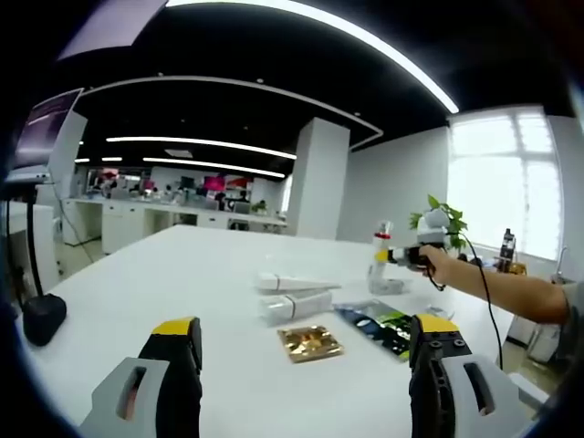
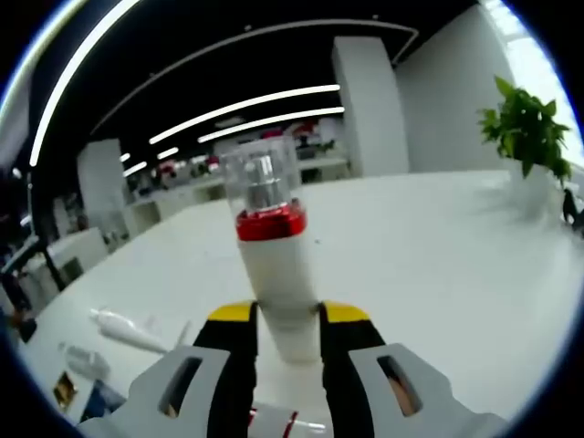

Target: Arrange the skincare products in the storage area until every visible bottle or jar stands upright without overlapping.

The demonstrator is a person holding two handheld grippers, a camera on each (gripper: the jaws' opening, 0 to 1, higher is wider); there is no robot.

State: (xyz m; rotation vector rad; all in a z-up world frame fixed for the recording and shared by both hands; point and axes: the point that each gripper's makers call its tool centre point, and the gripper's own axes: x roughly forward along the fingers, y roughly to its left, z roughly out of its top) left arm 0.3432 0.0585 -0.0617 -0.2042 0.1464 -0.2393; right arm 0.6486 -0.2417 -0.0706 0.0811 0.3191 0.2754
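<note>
In the right gripper view my right gripper [image 2: 285, 318] is shut on a white bottle [image 2: 278, 274] with a red ring and a clear cap, held upright above the white table [image 2: 438, 265]. The left gripper view has that same gripper [image 1: 408, 256] far right in a person's hand, gripping the bottle [image 1: 381, 245] over a clear item [image 1: 384, 284]. Two white tubes [image 1: 294, 294] lie flat mid-table. My left gripper [image 1: 306, 324] stands open, short of them, holding nothing. A tube [image 2: 123, 330] and a clear bottle [image 2: 82, 360] lie at lower left in the right gripper view.
A gold sachet [image 1: 310, 344] and a dark printed packet [image 1: 379, 327] lie flat near the tubes. A potted plant [image 2: 525, 137] stands at the table's far side. A black object [image 1: 41, 316] sits at the left edge. Office desks are behind.
</note>
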